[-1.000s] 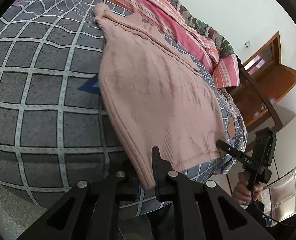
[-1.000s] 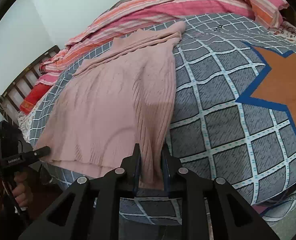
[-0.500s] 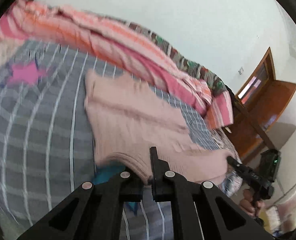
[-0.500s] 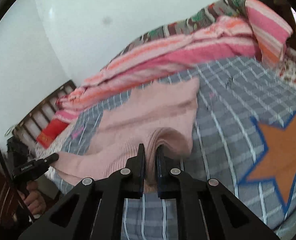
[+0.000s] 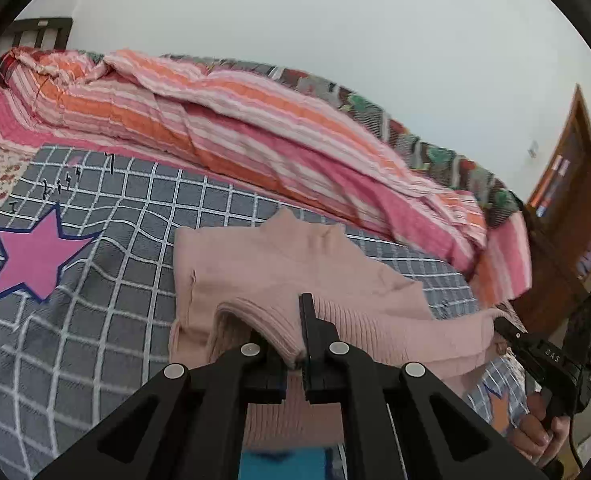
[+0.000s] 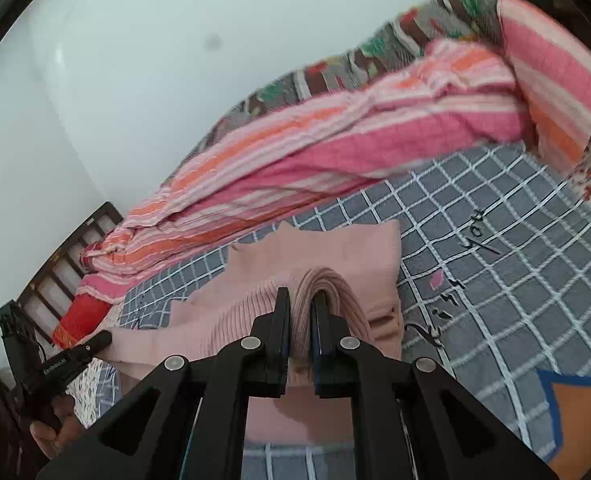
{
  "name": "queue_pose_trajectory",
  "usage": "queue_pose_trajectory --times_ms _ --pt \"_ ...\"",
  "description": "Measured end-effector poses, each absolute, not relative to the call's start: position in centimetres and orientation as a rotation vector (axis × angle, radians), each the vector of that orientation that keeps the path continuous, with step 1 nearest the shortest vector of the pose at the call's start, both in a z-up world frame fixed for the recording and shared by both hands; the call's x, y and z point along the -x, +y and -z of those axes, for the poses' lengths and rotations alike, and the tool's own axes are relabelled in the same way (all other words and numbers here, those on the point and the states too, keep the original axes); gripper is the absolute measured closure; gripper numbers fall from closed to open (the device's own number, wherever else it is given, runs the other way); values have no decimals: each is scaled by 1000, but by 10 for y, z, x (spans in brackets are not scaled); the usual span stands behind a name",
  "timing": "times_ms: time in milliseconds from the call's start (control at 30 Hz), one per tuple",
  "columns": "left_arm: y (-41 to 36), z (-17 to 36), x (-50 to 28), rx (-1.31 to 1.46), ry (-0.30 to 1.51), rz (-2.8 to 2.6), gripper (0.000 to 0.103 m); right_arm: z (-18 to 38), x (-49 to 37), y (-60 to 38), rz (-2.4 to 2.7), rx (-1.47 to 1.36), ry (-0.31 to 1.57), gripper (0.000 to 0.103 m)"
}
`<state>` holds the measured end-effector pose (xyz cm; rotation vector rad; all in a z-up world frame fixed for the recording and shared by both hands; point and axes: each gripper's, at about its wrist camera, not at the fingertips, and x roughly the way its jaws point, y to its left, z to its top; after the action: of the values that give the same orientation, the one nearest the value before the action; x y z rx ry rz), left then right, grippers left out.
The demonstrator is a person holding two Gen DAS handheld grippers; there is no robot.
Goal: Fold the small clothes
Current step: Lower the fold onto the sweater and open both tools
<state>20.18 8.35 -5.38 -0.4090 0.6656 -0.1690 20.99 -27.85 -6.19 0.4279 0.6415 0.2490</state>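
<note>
A pink ribbed knit sweater (image 5: pixel 279 268) lies on the grey checked bedspread (image 5: pixel 95 320), its collar toward the far striped quilt. My left gripper (image 5: pixel 291 344) is shut on one corner of the sweater's ribbed hem, lifted above the bed. My right gripper (image 6: pixel 301 320) is shut on the other hem corner of the sweater (image 6: pixel 335 252), which bunches up between its fingers. The hem stretches raised between both grippers, over the lower half of the sweater. In the left wrist view the right gripper (image 5: pixel 507 328) shows at the right edge with a hand on it; the left gripper (image 6: pixel 103 338) appears at the left of the right wrist view.
A pink and orange striped quilt (image 5: pixel 255 136) lies bunched along the far side of the bed by the white wall. The bedspread bears a pink star (image 5: pixel 35 256) and an orange star (image 6: pixel 583 412). A wooden door (image 5: pixel 567 208) stands right; a dark headboard (image 6: pixel 67 256) left.
Both grippers have risen and moved toward the collar, carrying the hem up off the bed and folding it over. The views tilted upward, showing the wall and quilt.
</note>
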Motion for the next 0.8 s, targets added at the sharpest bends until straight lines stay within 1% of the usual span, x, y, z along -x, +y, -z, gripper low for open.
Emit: queue_pose_trajectory --times_ms 233,567,600,633,667,700,733,767,800 --pt "86 78 -270 441 716 132 97 83 -277 -278 -232 -475 693 94" --pt "94 116 -336 516 788 100 97 112 -348 -268 -209 -463 771 94" --pt "94 119 -341 530 800 108 97 115 -351 -266 -208 -459 778 93" --pt "94 121 -344 539 805 114 96 119 -354 -264 -208 -447 786 89" --pt "95 121 -346 544 801 114 94 122 -356 -262 -200 -438 793 87" --pt "96 121 -346 548 799 113 80 124 -356 -262 -189 -429 795 83" --pt "97 121 -345 556 795 113 55 126 -355 -262 -187 -426 790 78" --pt "99 121 -344 562 787 114 44 127 -352 -263 -190 -422 787 73" --pt "100 119 -339 557 765 115 39 126 -349 -263 -190 -413 785 65"
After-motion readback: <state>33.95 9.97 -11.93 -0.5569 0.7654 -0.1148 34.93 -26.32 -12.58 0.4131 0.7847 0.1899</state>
